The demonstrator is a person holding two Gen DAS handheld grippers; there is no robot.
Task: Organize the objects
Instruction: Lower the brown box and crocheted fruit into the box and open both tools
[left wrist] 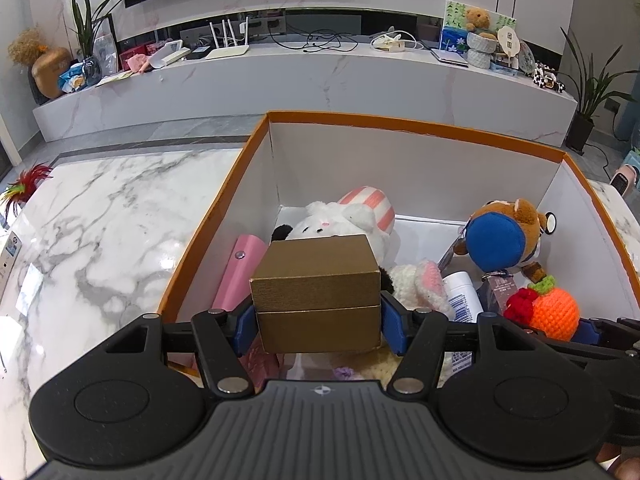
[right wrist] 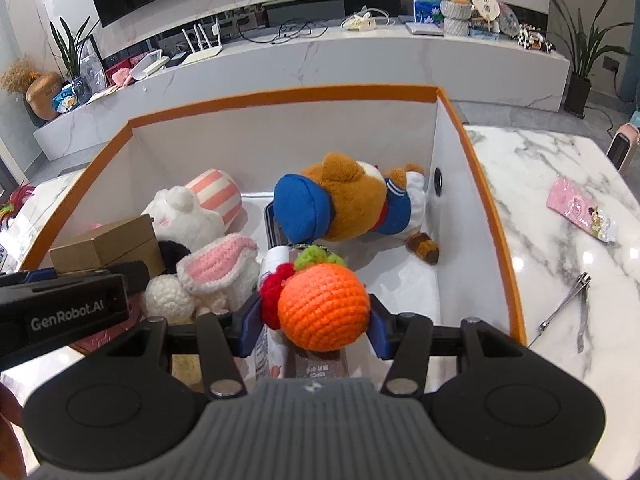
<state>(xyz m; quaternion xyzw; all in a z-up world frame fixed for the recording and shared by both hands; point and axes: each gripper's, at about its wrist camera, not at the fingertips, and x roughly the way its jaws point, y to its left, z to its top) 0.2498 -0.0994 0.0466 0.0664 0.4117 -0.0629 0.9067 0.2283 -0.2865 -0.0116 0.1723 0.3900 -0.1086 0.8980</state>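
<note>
The left tongs [left wrist: 318, 320] are clamped on a gold gift box [left wrist: 316, 292], held over the near left part of the orange-rimmed storage box [left wrist: 420, 123]. The right tongs [right wrist: 316, 320] grip a crocheted orange [right wrist: 322, 306] over the box's near middle; a plush bear [right wrist: 352, 200] lies at the far right inside, nail clippers [right wrist: 576, 300] on the marble worktop [right wrist: 560, 248] to the right

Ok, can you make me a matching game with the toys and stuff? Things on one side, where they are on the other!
Things:
1. gold box
2. crochet orange
3. bear
4. nail clippers

Places:
A. on the marble table, outside the bin
B. between the left gripper's fingers
C. lying in the bin by its right wall
D. between the right gripper's fingers

Pairs: 1-B, 2-D, 3-C, 4-A
</note>
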